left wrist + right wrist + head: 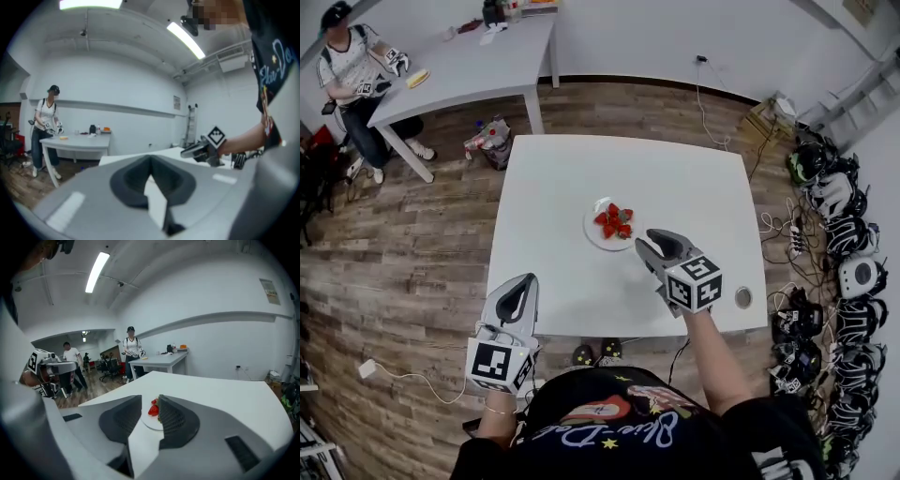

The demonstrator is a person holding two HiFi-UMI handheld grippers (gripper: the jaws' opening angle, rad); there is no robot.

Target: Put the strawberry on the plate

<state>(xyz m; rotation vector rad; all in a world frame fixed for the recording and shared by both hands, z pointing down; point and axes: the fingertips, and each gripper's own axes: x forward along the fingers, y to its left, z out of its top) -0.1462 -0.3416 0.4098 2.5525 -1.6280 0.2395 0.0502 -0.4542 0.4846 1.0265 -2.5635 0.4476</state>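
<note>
Several red strawberries lie piled on a small white plate in the middle of the white table. My right gripper hovers just to the near right of the plate, its jaws open and empty. In the right gripper view the strawberries and the plate show through the gap of the right gripper. My left gripper is at the table's near left edge, away from the plate. In the left gripper view its tips meet, with nothing held.
A small round grey disc sits near the table's near right corner. A second white table stands at the back left with a person beside it. Helmets and cables lie along the floor at the right.
</note>
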